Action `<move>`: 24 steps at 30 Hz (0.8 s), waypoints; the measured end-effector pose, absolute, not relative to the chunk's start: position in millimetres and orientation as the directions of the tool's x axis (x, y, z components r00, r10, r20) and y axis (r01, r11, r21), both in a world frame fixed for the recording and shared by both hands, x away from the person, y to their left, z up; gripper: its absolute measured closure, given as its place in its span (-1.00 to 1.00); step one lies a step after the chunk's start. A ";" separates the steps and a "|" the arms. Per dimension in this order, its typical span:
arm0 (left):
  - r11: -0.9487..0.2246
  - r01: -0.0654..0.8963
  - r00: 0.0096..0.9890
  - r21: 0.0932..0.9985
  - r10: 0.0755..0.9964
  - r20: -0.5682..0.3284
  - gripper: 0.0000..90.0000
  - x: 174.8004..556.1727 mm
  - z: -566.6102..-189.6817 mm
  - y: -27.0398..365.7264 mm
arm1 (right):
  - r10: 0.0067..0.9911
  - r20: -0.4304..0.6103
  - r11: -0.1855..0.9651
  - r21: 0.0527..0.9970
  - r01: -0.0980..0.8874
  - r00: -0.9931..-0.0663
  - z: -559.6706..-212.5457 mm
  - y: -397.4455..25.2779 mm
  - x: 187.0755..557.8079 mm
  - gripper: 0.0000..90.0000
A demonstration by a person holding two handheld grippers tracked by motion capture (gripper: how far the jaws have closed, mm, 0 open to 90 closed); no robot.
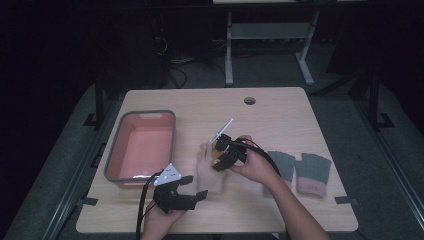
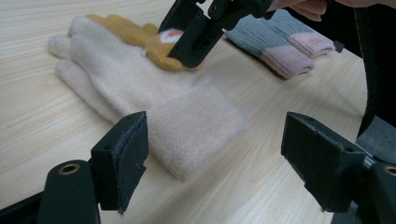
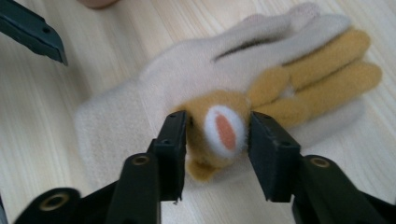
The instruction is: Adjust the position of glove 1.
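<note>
Down at the near edge of the counter [image 1: 280,107], the left gripper [image 1: 192,196] sits with its jaws spread wide and nothing between them, pointing at the cuff end of the cream glove [image 2: 154,100], which lies flat just ahead of them. Over on the right gripper [image 3: 217,140], the jaws are parted around the tan glove [image 3: 299,88] that's lying on top of the cream one. They straddle its orange-and-white round patch, one jaw on each side, close but can't tell if they're actually pinching yet.

Count-wise: two fuzzy gloves stacked mid-counter, plus two grey-and-pink gloves [image 1: 300,172] lying side by side off to the right, well apart from the jaws. One pink tub [image 1: 142,145] sits to the left, just beyond the left gripper. Nothing's blocking either gripper's path to the stacked gloves.
</note>
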State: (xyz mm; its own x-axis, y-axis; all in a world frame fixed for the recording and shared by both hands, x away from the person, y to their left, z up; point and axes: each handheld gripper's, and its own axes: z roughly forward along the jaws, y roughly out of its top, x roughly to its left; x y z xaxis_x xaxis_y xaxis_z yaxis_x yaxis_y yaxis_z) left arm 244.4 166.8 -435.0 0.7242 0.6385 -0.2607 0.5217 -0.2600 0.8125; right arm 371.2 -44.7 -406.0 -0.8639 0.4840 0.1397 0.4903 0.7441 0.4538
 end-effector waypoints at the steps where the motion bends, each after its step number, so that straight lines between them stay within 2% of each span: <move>1: -0.256 0.523 0.723 0.813 0.639 -0.264 -0.48 244.1 -434.7 166.9 | 0.484 0.140 0.744 0.454 0.490 -0.864 -406.0 -44.7 371.2 0.25; 6: -0.258 0.519 0.725 0.815 0.637 -0.260 -0.48 244.4 -434.5 166.8 | 0.486 0.141 0.726 0.485 0.488 -0.863 -400.4 -40.5 371.3 0.11; 11: -0.262 0.526 0.724 0.809 0.637 -0.264 -0.48 243.1 -434.7 166.5 | 0.481 0.118 0.738 0.480 0.474 -0.869 -403.3 -24.9 373.7 0.09; 17: -0.261 0.522 0.725 0.812 0.637 -0.262 -0.48 243.4 -434.2 168.6 | 0.459 0.061 0.767 0.477 0.430 -0.886 -407.7 0.9 374.0 -0.03; 24: -0.260 0.525 0.725 0.810 0.636 -0.265 -0.48 242.9 -434.2 168.4 | 0.448 -0.007 0.818 0.407 0.407 -0.894 -424.6 14.7 375.4 -0.03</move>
